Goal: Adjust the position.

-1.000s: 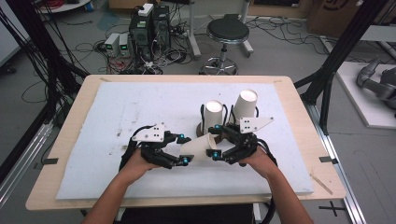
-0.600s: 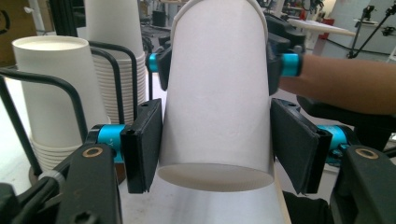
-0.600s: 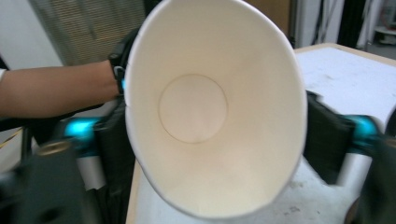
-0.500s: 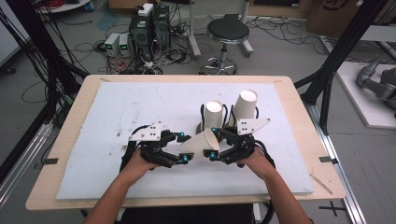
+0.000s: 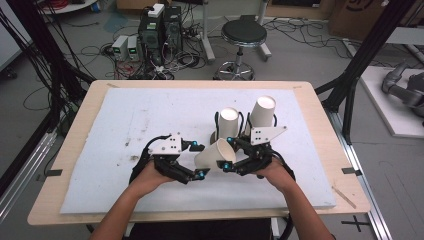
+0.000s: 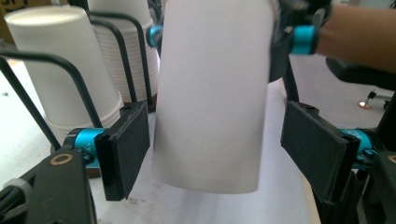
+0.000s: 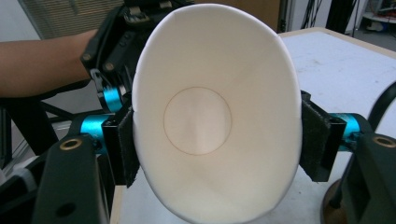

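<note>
Paper cup (image 5: 214,154): plain white, lying on its side at centre frame, rim squeezed oval. Right gripper (image 5: 231,167) clamps the rim w/ both pads. Left gripper (image 5: 199,161) jaws have just been opening; cup base sits between them, pads apart from it. Qty: 1 loose cup, 2 cup stacks (image 5: 228,123) in wire holders, upper right of centre.

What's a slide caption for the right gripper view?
Right tool squeezes a white paper cup by its rim, mouth facing the camera.
</note>
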Available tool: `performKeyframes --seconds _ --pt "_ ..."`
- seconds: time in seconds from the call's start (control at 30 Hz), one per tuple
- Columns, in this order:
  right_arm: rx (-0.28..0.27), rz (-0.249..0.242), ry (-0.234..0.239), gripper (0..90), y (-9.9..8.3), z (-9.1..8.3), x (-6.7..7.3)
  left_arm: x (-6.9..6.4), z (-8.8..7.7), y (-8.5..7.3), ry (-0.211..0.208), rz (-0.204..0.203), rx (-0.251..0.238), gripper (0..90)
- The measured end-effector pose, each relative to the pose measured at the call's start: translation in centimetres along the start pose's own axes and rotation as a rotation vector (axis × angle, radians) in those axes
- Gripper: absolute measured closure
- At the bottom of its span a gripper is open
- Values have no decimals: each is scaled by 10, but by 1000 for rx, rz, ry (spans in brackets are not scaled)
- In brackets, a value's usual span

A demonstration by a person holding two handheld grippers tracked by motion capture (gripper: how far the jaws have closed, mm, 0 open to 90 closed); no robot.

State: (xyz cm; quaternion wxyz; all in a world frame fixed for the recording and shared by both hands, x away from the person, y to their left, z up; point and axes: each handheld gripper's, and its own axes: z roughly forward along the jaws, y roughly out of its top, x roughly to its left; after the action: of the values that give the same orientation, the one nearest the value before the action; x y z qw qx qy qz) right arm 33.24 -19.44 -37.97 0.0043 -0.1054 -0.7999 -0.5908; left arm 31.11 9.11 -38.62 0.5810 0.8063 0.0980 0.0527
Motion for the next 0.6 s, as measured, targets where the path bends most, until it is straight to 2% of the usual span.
performKeyframes --seconds 0.1,0.2,0.33,0.47,0.53,0.6 --pt "9 -4 12 289 2 2 2 0 3 -2 -2 -8 15 253" --pt "19 -10 21 294 2 4 3 -1 5 -5 -18 -1 31 326" --pt "11 -2 28 296 2 4 3 -1 6 -5 -31 9 33 348" --pt "-31 16 30 254 3 3 4 0 5 -5 -42 -2 -1 353" --pt "-70 31 24 189 4 3 5 1 3 -5 -46 -25 -38 355" --pt "-91 41 27 189 5 2 5 3 0 -5 -46 -47 -74 356"
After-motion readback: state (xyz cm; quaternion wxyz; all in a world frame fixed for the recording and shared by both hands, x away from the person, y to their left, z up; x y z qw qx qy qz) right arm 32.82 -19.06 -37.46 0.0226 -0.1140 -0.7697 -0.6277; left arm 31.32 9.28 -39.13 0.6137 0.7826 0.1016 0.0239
